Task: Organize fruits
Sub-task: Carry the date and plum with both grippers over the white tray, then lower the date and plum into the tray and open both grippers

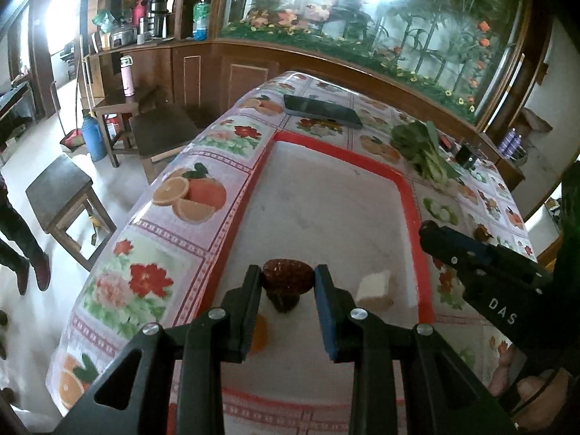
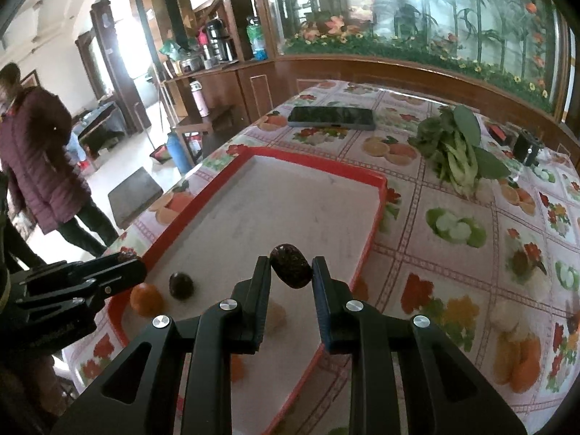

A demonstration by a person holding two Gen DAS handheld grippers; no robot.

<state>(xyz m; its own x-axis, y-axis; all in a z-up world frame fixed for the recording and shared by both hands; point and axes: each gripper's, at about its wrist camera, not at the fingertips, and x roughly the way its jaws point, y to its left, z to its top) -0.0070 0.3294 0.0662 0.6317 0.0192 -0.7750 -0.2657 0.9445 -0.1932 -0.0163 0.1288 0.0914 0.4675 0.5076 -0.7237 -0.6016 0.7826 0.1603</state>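
Landmark: red-rimmed tray (image 2: 373,214) on the flower-print tablecloth (image 2: 453,239). Left gripper (image 1: 288,279) has its two tongs closed on a dark red-brown date (image 1: 287,276), held across its width above the tray's near end. Right gripper (image 2: 291,272) likewise has its tongs clamped on a second date (image 2: 291,265), lifted over the tray's near right part. Lying in the tray's near left corner: a third dark fruit (image 2: 181,284) and a small orange (image 2: 145,298); a pale cube-like piece (image 1: 374,287) sits near the tray's right rim, identity unclear. Judgement on handling: dates look light, wrinkled, somewhat soft and tacky, so slipping is unlikely, but a hard squeeze could dent them or leave them stuck to a pad; best taken across the short middle, as both are now. The orange looks round, firmer and prone to roll; grip at its widest girth. Pose: both tools point forward and down over the tray, the left angled inward from beyond the tray's left rim, the right from the near right side, tips well apart. Leafy greens (image 2: 456,152) and a phone (image 2: 331,117) lie beyond the tray's far end.
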